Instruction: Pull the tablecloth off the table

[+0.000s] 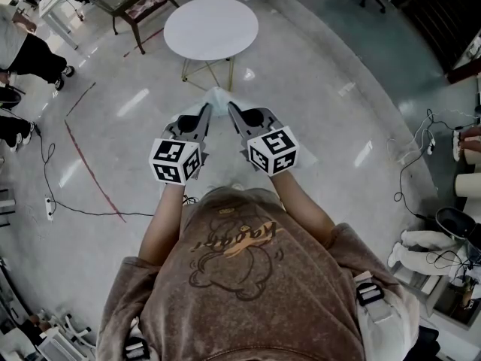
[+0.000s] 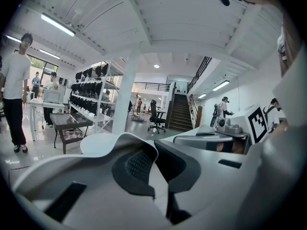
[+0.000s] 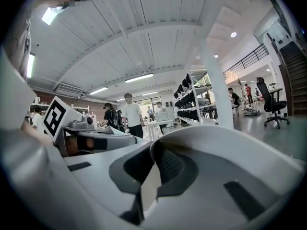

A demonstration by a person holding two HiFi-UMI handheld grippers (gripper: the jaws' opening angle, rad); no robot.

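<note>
Over the glossy floor (image 1: 323, 81), short of the round counter (image 1: 210, 27), left gripper (image 1: 207, 110) and right gripper (image 1: 232, 107) (jaws closed) each clamp the white tablecloth (image 1: 218, 95).

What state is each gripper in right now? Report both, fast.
Left gripper: jaws shut on the tablecloth.
Right gripper: jaws shut on the same tablecloth.

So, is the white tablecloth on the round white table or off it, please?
Off: the left gripper and right gripper are both shut on the bunched white tablecloth, apart from the round white table.
</note>
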